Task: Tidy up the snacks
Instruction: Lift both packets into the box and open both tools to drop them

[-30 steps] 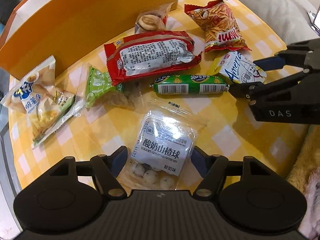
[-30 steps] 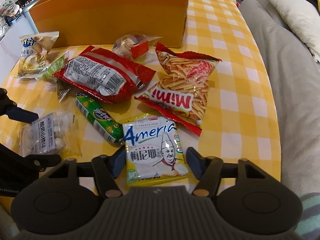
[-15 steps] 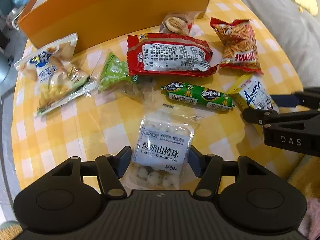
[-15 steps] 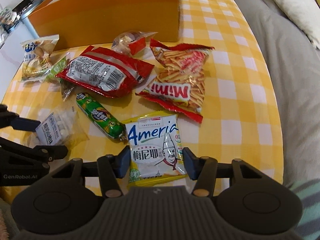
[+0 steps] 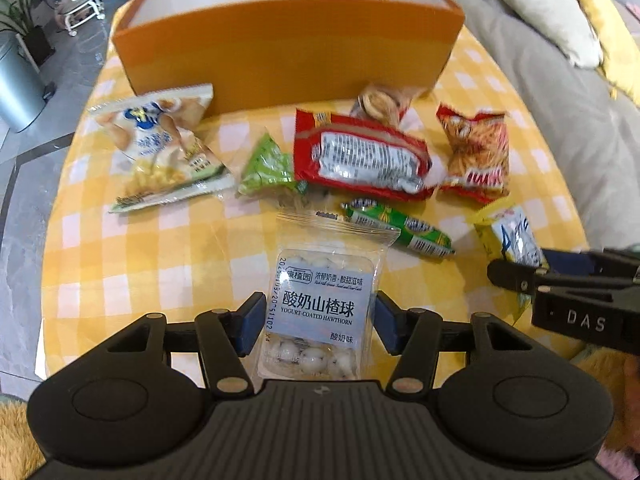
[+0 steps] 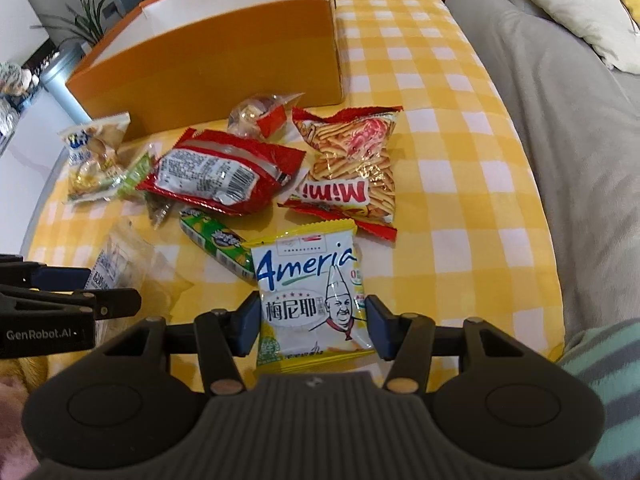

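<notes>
My left gripper point(image 5: 320, 326) is shut on a clear yogurt-coated hawthorn ball pack point(image 5: 320, 304) and holds it above the table. My right gripper point(image 6: 308, 326) is shut on a yellow-and-white "Ameria" snack pack point(image 6: 310, 296), lifted too. The open orange box point(image 5: 288, 48) stands at the back of the yellow checked table point(image 6: 440, 184). Loose on the table lie a red pack point(image 5: 360, 156), a "Mimi" stick-snack bag point(image 6: 348, 168), a green sausage stick point(image 5: 400, 228), a small green pack point(image 5: 266, 168) and a white chip bag point(image 5: 160, 152).
A small clear pastry pack point(image 6: 260, 114) lies against the box front. A grey sofa point(image 6: 560, 140) with cushions runs along the right of the table. A metal bin point(image 5: 16, 84) and a plant stand on the floor at the left.
Both grippers have risen and pulled back with their packs, which have come off the table. The inside of the orange box now shows.
</notes>
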`<action>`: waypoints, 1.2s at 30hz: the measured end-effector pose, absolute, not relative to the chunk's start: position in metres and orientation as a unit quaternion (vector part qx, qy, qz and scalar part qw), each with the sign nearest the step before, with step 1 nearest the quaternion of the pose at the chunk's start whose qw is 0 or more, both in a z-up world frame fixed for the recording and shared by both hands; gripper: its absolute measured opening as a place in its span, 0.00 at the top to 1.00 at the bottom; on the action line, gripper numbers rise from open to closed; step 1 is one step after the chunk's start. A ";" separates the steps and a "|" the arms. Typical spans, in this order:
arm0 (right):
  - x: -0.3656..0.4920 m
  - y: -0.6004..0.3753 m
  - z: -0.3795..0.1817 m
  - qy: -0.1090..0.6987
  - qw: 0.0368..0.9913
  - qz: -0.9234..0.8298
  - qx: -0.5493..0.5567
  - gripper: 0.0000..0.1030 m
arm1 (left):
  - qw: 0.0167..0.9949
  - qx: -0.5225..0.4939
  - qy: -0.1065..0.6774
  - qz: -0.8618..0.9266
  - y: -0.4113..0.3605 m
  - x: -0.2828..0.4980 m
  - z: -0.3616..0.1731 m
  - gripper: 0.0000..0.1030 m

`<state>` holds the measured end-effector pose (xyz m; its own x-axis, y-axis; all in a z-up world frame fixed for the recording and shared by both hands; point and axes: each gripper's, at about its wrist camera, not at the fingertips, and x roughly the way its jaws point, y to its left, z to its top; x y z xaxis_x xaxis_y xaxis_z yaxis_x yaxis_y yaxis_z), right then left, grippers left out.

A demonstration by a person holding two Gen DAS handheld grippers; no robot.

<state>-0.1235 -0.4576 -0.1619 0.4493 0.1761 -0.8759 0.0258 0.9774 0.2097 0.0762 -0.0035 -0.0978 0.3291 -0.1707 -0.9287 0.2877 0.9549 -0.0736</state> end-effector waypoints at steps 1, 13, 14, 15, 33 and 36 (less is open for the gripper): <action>-0.125 -0.457 -0.159 0.519 0.847 0.046 0.101 0.49 | 0.817 0.048 0.558 -0.139 -0.003 0.074 -0.093 0.37; -0.128 -0.451 -0.117 0.472 0.870 0.068 0.123 0.49 | 0.850 0.012 0.510 -0.128 0.001 0.083 -0.048 0.37; -0.127 -0.450 -0.114 0.468 0.872 0.070 0.125 0.49 | 0.852 0.012 0.507 -0.129 0.001 0.085 -0.044 0.37; -0.125 -0.450 -0.110 0.465 0.873 0.072 0.126 0.49 | 0.854 0.013 0.504 -0.129 0.001 0.089 -0.039 0.37; -0.037 -0.439 -0.042 0.394 0.911 0.096 0.080 0.49 | 0.875 0.058 0.464 -0.128 -0.019 0.172 0.007 0.37; -0.015 -0.437 -0.034 0.383 0.916 0.094 0.069 0.49 | 0.878 0.072 0.457 -0.123 -0.024 0.191 0.010 0.37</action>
<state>-0.0153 -0.4369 -0.0342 0.6886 0.2258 -0.6891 -0.1193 0.9726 0.1995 0.1907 -0.0240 0.0103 0.5524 -0.1494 -0.8201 0.2809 0.9596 0.0144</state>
